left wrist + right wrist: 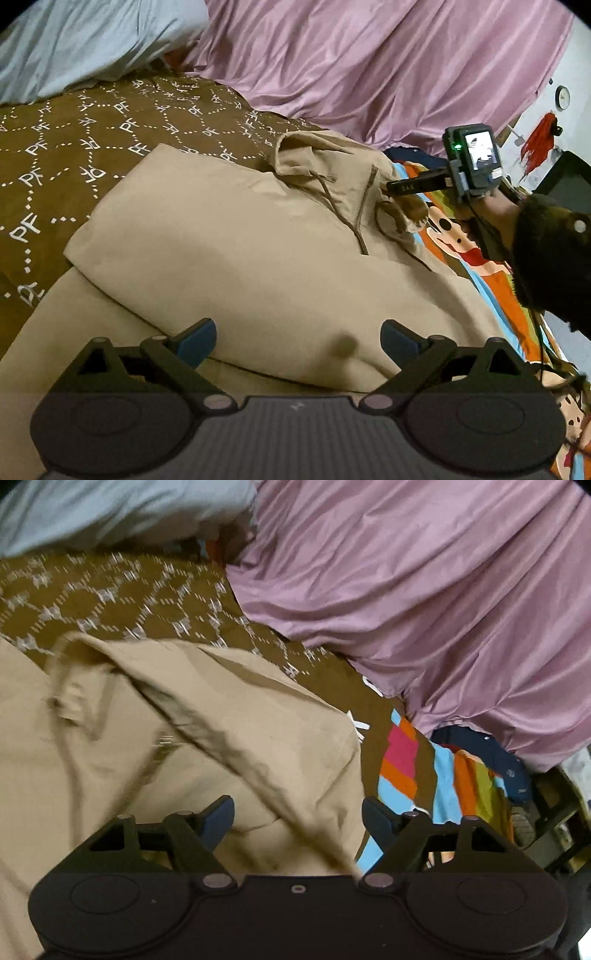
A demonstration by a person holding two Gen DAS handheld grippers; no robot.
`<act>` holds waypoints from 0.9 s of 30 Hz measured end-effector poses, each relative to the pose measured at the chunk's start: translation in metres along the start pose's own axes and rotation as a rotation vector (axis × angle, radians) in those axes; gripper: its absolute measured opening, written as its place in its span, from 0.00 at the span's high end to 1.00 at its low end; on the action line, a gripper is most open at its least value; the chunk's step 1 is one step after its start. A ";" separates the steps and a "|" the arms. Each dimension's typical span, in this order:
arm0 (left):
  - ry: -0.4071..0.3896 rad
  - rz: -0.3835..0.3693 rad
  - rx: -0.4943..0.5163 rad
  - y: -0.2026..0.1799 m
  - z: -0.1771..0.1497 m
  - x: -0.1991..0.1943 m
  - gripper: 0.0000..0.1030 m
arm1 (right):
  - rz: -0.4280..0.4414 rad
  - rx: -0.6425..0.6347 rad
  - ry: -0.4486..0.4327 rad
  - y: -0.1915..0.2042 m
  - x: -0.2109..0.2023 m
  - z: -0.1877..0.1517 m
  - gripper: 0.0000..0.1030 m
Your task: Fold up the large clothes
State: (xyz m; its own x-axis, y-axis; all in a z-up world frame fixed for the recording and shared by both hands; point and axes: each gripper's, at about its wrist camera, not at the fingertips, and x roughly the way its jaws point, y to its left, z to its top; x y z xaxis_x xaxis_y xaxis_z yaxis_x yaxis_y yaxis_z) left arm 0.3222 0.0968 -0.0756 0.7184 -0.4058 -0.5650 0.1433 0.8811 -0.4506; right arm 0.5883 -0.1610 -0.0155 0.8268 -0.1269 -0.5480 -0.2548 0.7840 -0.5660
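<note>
one beige hoodie [229,236]; two grippers, left gripper [297,341] and right gripper [297,814]; one wall clock [563,97].

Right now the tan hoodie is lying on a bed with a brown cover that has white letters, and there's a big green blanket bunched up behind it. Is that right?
Almost. The tan hoodie does lie on the brown cover with white letters, but the big bunched blanket behind it is pinkish purple, not green. Both wrist views show that; the left wrist view shows it most sharply.
</note>
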 end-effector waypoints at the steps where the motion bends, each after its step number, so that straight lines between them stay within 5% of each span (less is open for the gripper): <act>1: -0.001 0.001 0.000 0.001 0.000 0.000 0.05 | -0.008 0.007 0.012 -0.002 0.010 0.002 0.32; 2: -0.001 0.002 0.001 0.000 0.001 0.000 0.05 | -0.008 0.018 0.022 -0.004 0.018 0.003 0.37; 4: -0.003 0.004 0.005 0.000 0.003 0.000 0.05 | 0.011 0.044 0.054 -0.007 0.029 0.005 0.87; 7: -0.012 0.006 -0.003 0.001 0.004 -0.003 0.05 | 0.054 0.111 0.039 -0.011 0.020 0.003 0.98; 16: -0.075 0.031 -0.022 -0.001 0.010 -0.017 0.05 | -0.003 0.074 -0.273 0.006 -0.121 -0.024 0.98; 24: -0.090 0.038 -0.020 -0.001 0.012 -0.022 0.05 | 0.077 -0.140 -0.120 0.086 -0.132 -0.097 0.95; 27: -0.085 0.044 -0.025 0.000 0.012 -0.022 0.05 | 0.097 -0.112 -0.043 0.090 -0.123 -0.110 0.77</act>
State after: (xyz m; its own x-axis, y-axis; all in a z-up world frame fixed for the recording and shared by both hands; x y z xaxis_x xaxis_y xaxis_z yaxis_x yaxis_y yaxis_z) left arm 0.3149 0.1081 -0.0548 0.7786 -0.3438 -0.5249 0.0937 0.8909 -0.4445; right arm 0.4082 -0.1413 -0.0668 0.8155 -0.0258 -0.5782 -0.3872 0.7182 -0.5781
